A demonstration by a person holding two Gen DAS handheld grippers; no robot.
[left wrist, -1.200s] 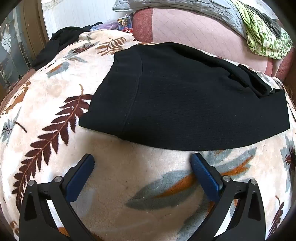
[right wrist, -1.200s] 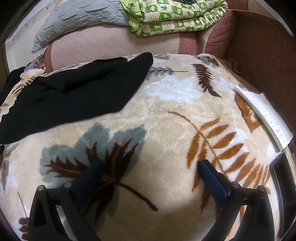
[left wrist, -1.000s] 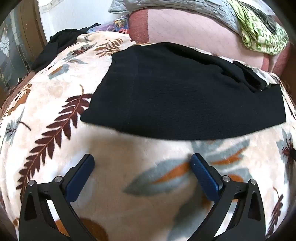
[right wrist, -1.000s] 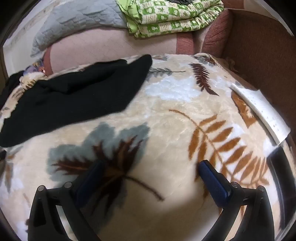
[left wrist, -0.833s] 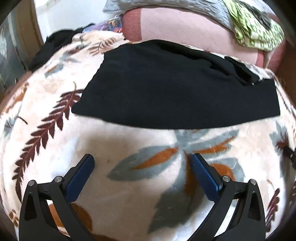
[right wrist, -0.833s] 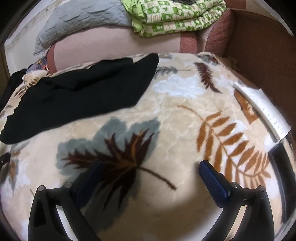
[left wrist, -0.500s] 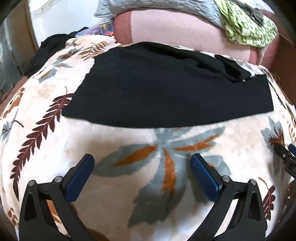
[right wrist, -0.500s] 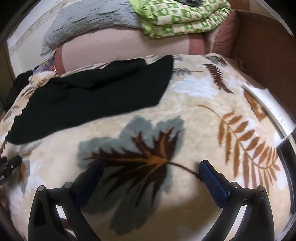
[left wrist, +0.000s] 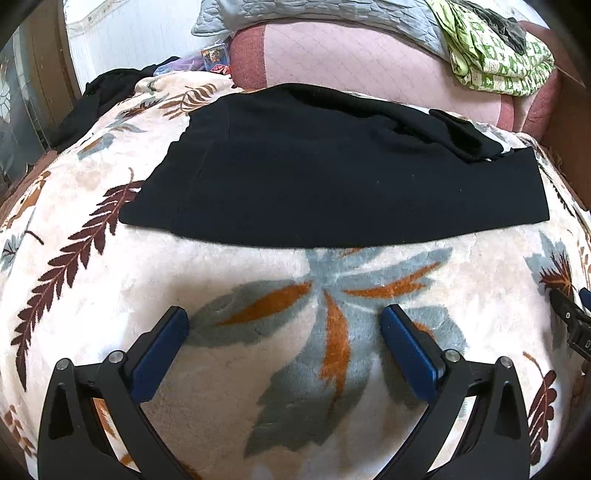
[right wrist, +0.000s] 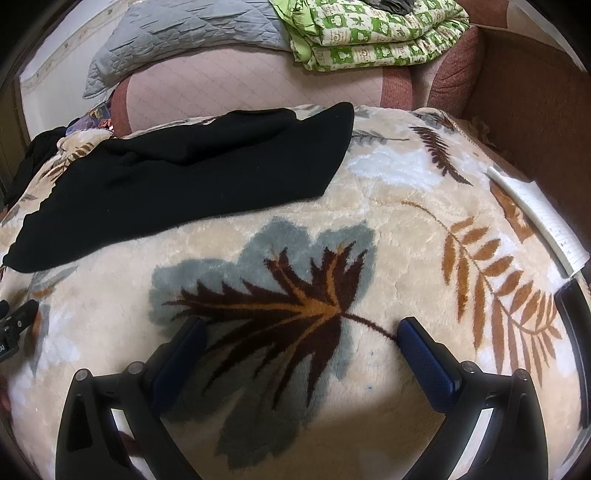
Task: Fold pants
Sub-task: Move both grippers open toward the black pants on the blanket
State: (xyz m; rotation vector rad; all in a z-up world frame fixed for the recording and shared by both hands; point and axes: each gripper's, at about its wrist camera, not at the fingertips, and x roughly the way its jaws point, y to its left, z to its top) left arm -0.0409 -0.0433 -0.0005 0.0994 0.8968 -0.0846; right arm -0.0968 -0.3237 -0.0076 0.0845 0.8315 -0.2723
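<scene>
Black pants (left wrist: 332, 173) lie folded lengthwise on a cream leaf-patterned blanket (left wrist: 258, 295), with a bunched flap at their far right. In the right wrist view the pants (right wrist: 177, 173) lie at the upper left. My left gripper (left wrist: 284, 325) is open and empty, held above the blanket short of the pants' near edge. My right gripper (right wrist: 301, 332) is open and empty over the blanket (right wrist: 406, 229), to the right of the pants. The right gripper's tip shows at the left wrist view's right edge (left wrist: 569, 314).
A pink padded sofa back (left wrist: 351, 62) rises behind the blanket, with a grey quilt (right wrist: 192, 33) and a folded green patterned blanket (right wrist: 373, 33) on top. A lined notebook (right wrist: 543, 221) lies at the right edge. Dark clothing (left wrist: 107, 88) is heaped at the far left.
Both grippers have drawn back from the pants toward me and stayed open. The right gripper's view has shifted so the pants sit farther right in it. The pants have not moved.
</scene>
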